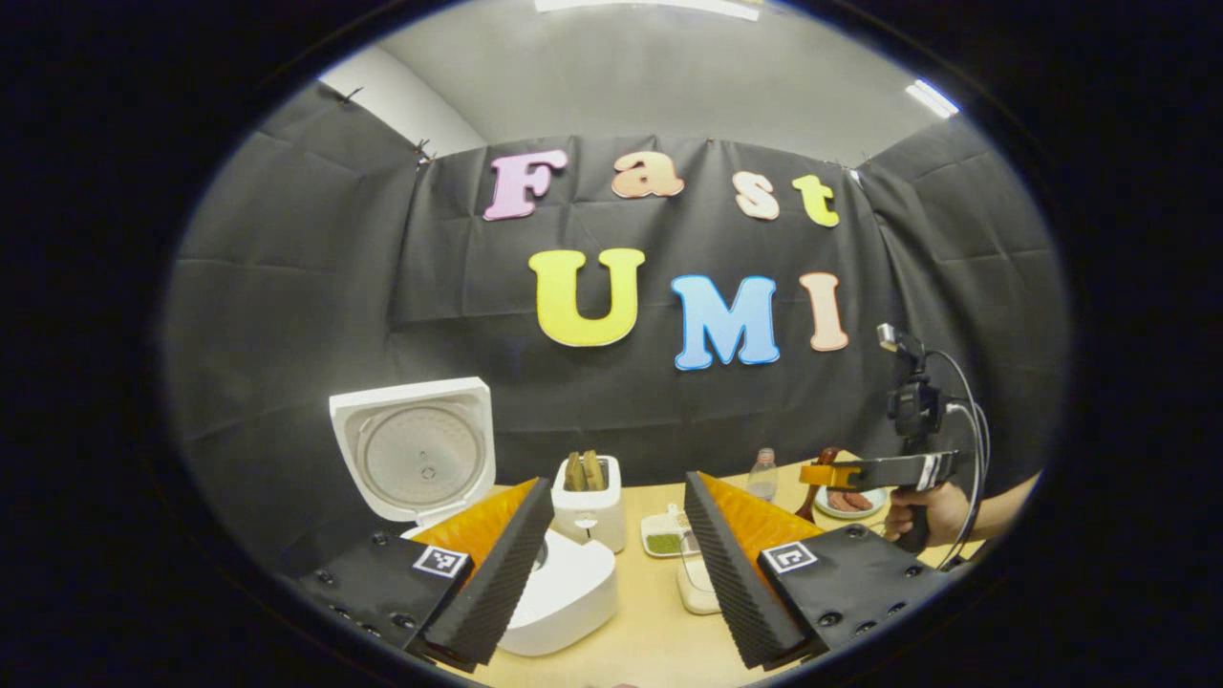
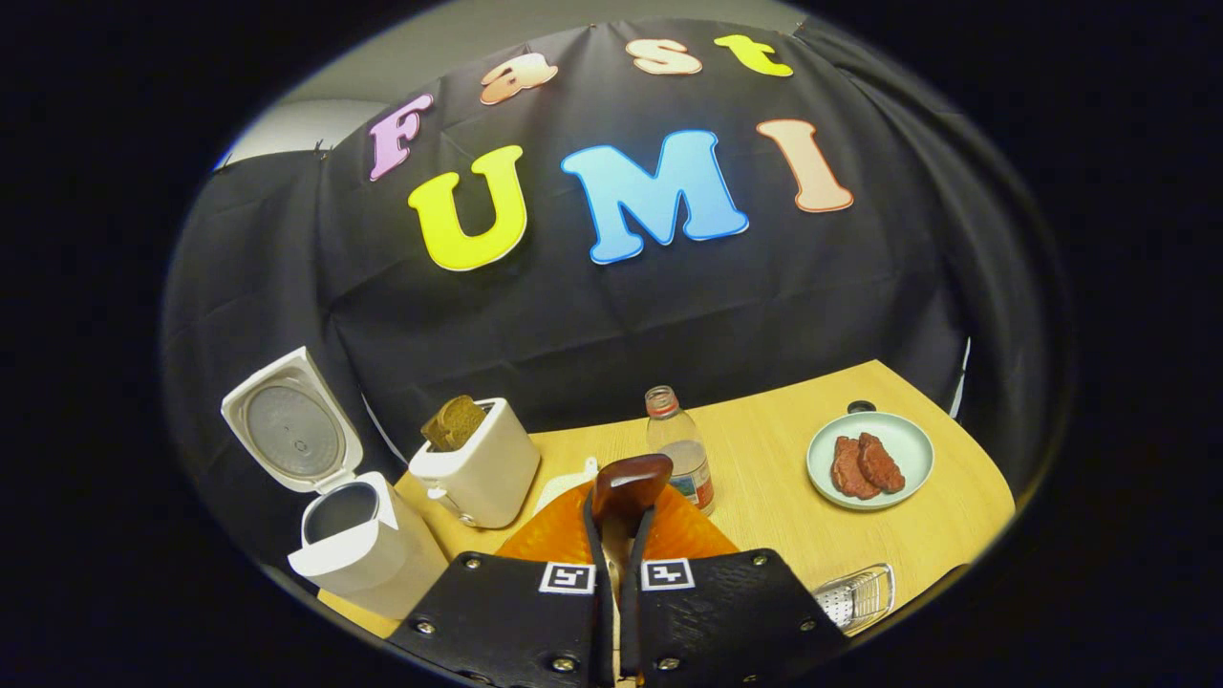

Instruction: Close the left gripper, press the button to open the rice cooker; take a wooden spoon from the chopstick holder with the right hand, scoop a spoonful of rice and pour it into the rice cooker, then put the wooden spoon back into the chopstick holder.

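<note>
The white rice cooker (image 1: 564, 597) stands at the table's left with its lid (image 1: 416, 449) raised upright. In the left gripper view my left gripper (image 1: 618, 485) is open, fingers wide apart, just in front of the cooker and holding nothing. Farther right, a hand (image 1: 922, 516) holds my right gripper (image 1: 824, 474) level. In the right gripper view my right gripper (image 2: 623, 516) is shut on the wooden spoon (image 2: 631, 483), whose dark bowl sticks up past the fingertips. The open rice cooker (image 2: 358, 545) is to its lower left. A metal mesh chopstick holder (image 2: 857, 594) is at the lower right.
A white toaster (image 2: 478, 463) with bread slices stands beside the cooker. A small bottle (image 2: 678, 444) is behind the spoon, and a plate with meat (image 2: 906, 441) is on the right. A small white dish (image 1: 662, 540) with green contents lies mid-table. The black wall runs behind the wooden table (image 2: 783, 516).
</note>
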Tool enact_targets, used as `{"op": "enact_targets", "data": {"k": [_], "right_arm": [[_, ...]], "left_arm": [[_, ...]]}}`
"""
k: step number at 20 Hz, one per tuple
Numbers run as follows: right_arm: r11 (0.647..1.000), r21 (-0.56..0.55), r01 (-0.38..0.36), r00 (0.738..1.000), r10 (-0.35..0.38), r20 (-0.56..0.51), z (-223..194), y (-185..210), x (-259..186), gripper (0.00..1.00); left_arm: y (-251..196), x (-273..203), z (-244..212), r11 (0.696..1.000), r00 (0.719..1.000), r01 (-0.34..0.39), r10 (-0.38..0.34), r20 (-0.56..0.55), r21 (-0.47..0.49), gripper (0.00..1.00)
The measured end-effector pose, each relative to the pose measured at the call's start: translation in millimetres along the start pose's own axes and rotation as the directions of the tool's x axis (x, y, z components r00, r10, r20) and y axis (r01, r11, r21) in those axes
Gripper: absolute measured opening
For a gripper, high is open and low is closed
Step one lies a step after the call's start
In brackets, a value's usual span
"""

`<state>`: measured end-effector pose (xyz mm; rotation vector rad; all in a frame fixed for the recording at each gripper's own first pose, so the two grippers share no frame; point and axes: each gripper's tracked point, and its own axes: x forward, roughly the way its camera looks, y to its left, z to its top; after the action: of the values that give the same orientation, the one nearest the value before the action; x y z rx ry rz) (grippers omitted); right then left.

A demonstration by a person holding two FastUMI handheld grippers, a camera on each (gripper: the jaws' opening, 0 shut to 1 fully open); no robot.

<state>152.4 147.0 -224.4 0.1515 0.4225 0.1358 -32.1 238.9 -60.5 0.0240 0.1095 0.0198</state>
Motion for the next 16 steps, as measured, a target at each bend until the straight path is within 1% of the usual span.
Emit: {"op": "enact_targets", "data": {"k": [2, 4, 5, 6, 9, 11, 16], "right_arm": [[0.998, -0.043, 0.035, 0.999, -0.035, -0.012, -14.1, -0.5, 19.8, 0.04], [0.998, -0.057, 0.041, 0.999, -0.043, -0.020, -23.4, 3.2, 36.9, 0.03], [0.997, -0.060, 0.041, 0.999, -0.042, -0.027, -28.5, 6.0, 45.9, 0.03], [0.996, -0.076, 0.044, 0.998, -0.047, -0.035, -34.9, 8.7, 54.2, 0.03], [0.991, -0.123, 0.053, 0.997, -0.059, -0.051, -53.8, 14.7, 70.6, 0.03], [0.994, -0.107, 0.032, 0.997, -0.039, -0.061, -57.5, 27.1, 74.9, 0.04], [0.997, 0.013, -0.077, 0.991, 0.078, -0.111, -73.6, 67.6, 60.9, 0.04]], "left_arm": [[14.0, 3.2, -7.6, 1.000, 1.000, -0.008, 0.008, -0.016, -0.011, 0.96], [26.1, 8.3, -13.7, 1.000, 0.999, -0.018, 0.018, -0.026, -0.013, 0.96], [30.8, 11.3, -16.5, 1.000, 0.999, -0.023, 0.022, -0.032, -0.017, 0.94], [35.9, 14.1, -19.8, 0.999, 0.999, -0.027, 0.027, -0.035, -0.024, 0.96], [49.0, 18.3, -29.7, 0.998, 0.998, -0.042, 0.040, -0.057, -0.045, 0.96], [55.6, 23.5, -37.9, 0.997, 0.996, -0.053, 0.049, -0.075, -0.054, 0.96], [65.4, 28.8, -44.5, 0.995, 0.994, -0.071, 0.065, -0.091, -0.064, 0.96]]}}
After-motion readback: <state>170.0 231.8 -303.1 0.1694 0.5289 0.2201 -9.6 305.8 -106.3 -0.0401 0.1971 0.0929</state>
